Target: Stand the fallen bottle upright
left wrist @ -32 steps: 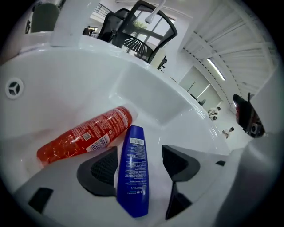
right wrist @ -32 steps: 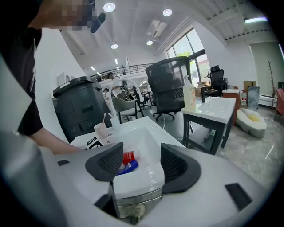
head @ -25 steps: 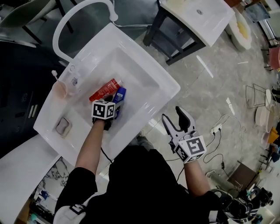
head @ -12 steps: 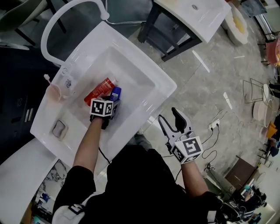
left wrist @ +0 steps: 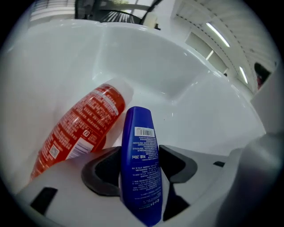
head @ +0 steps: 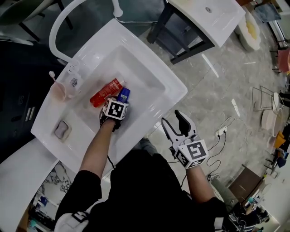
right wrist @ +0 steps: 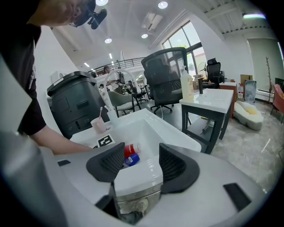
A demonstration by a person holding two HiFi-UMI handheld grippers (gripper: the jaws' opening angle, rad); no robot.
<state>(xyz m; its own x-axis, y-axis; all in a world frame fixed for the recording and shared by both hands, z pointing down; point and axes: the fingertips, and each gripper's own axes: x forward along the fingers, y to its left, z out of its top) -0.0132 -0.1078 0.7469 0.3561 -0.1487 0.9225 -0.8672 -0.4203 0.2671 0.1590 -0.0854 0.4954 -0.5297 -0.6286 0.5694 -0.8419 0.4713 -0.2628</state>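
Right, two bottles in one white sink [head: 168, 82]: blue bottle [left wrist: 138, 133] clamped by left gripper [left wrist: 140, 172], jaws just closing; red bottle [head: 105, 92] lying alongside; right gripper [head: 173, 123] empty, agape, narrowing, over marble floor [head: 217, 81].

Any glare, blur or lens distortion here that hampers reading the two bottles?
Head view: sharp, evenly lit, mild lamp reflections on the white sink. Left gripper view: heavy fisheye, dark corners; blue bottle and red bottle in focus, print visible. Right gripper view: fisheye too, bright ceiling lamps, bottles tiny.
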